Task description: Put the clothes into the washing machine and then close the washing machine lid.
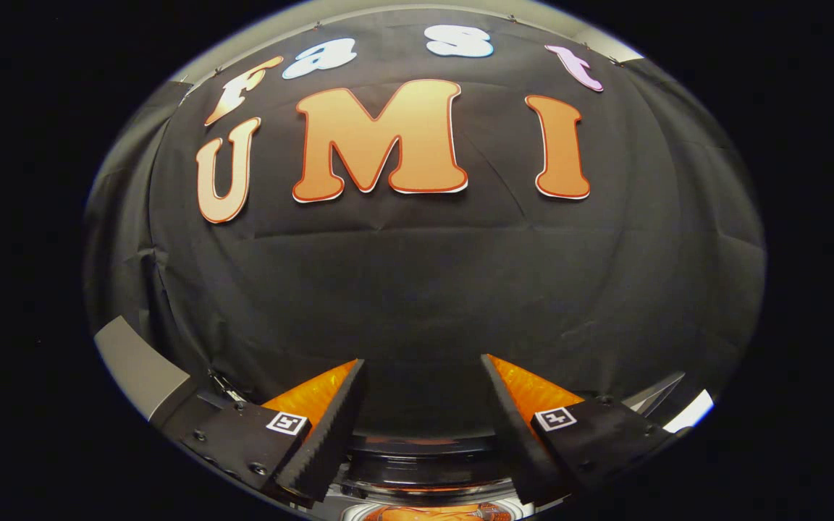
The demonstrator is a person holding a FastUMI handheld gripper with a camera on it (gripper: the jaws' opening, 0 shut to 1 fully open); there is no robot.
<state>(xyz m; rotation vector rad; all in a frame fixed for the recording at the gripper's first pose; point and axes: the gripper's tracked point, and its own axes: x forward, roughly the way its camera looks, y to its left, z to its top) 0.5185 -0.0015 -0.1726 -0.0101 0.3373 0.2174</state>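
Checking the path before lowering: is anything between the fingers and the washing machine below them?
Nothing visible does. The gripper is open, with nothing between its fingers, and the washing machine's top lies just below them. Orange fabric, seemingly clothes, shows at its opening.

We hold the gripper (423, 369) raised and about level, looking forward along its two fingers. The jaws stand wide apart, with an open gap between them, and nothing is pressed between them. The left finger (330, 427) leans inward toward its tip, and the right finger (510, 427) leans inward the same way, so both tips sit nearer to each other than the bases. Each inner face has a ribbed surface. On each finger base we see a small square marker.
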